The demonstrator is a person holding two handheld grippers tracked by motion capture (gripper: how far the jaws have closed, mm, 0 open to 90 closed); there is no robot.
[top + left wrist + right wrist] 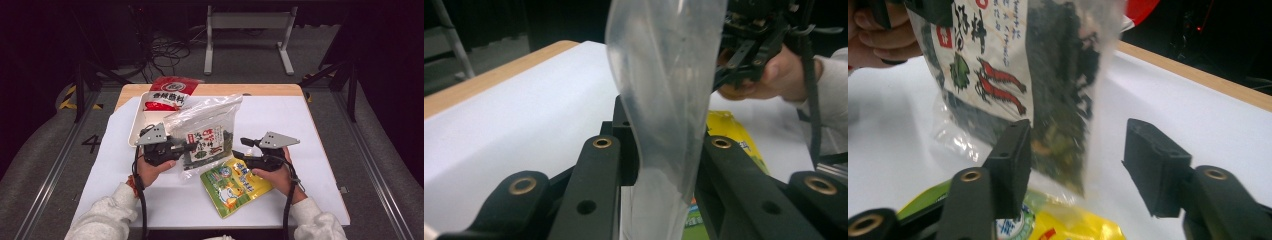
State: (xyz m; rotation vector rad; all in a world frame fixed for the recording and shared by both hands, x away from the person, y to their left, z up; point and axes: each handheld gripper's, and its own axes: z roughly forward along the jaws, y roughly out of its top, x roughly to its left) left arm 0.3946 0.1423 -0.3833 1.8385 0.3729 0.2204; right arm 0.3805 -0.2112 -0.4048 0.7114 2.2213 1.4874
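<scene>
Your left claw (186,146) clamps the clear bag (207,131) edge, bag hanging ahead | right claw (1075,165) stands apart, bag corner between | soft, light, slippery film: pinch near the rim.

Tongs (659,150) clamping clear bag (669,75), yellow packet (731,132) behind
</scene>
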